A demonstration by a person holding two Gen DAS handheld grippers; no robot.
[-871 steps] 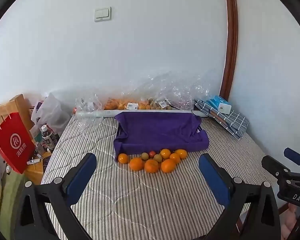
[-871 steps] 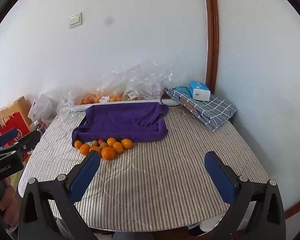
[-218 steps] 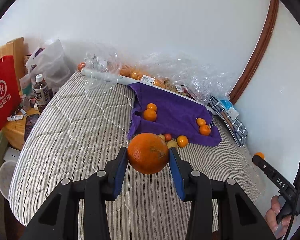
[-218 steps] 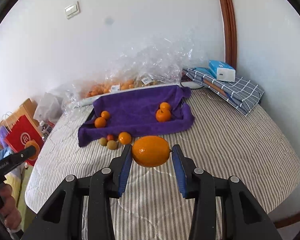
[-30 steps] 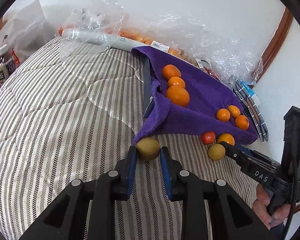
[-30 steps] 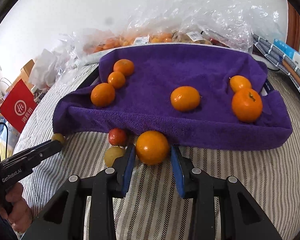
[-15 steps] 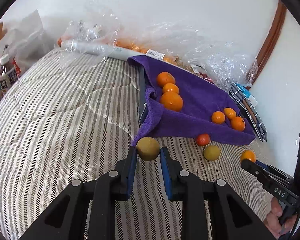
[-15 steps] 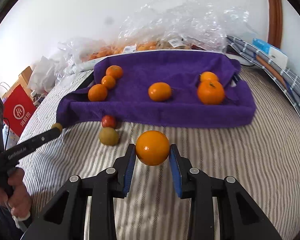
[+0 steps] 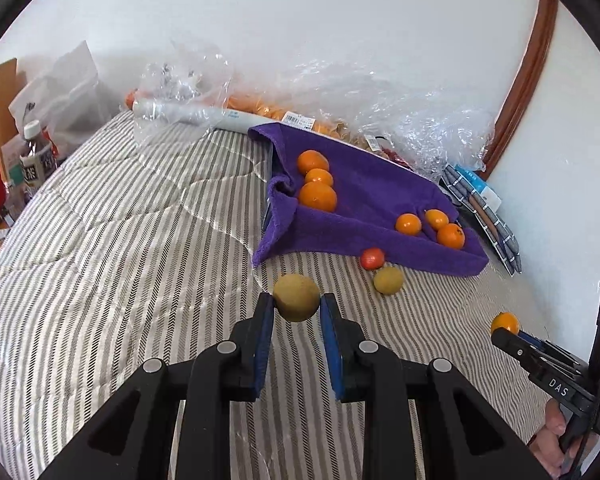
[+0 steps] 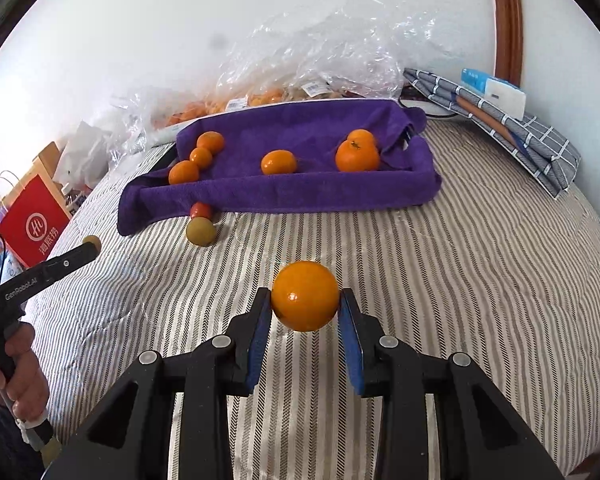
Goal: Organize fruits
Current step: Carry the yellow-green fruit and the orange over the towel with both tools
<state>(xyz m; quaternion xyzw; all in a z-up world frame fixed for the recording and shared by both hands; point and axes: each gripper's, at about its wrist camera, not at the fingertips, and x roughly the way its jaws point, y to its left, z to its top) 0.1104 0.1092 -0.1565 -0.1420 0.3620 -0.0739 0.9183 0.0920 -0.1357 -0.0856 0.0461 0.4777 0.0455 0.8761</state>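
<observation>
Above the striped quilt (image 9: 100, 264), the left gripper (image 9: 296, 310) clamps a round yellow-green fruit (image 9: 296, 297) between its blue-padded fingers (image 9: 265, 344); the fruit's skin is matte, dull olive-yellow and faintly speckled, and it is held clear of the bedding. Right wrist view: the right gripper (image 10: 305, 306) grips a glossy orange (image 10: 305, 296), smooth-skinned and evenly coloured with a bright highlight on its upper left, the blue pads pressing on its two sides while it hangs over the stripes. Beyond both tools lies a purple towel (image 10: 300, 192) with raised, folded edges, forming a shallow bed for six orange citrus fruits: a line of three at its left end (image 10: 198, 157), one alone near the middle (image 10: 278, 162), and two touching at the right end (image 10: 358, 152), the nearer showing a small green stem scar. Just outside the towel's near edge, on the quilt, sit a small red fruit (image 10: 201, 210) and, touching it on the near side, a second yellow-green fruit (image 10: 201, 231). Behind the towel, against the white wall, crumpled clear plastic bags (image 10: 332, 56) hold further orange fruit. A folded checked cloth (image 10: 520, 140) with a blue and white box (image 10: 494, 90) on it rests at the right corner; a red paper bag (image 10: 34, 220) stands beside the bed at the left.
</observation>
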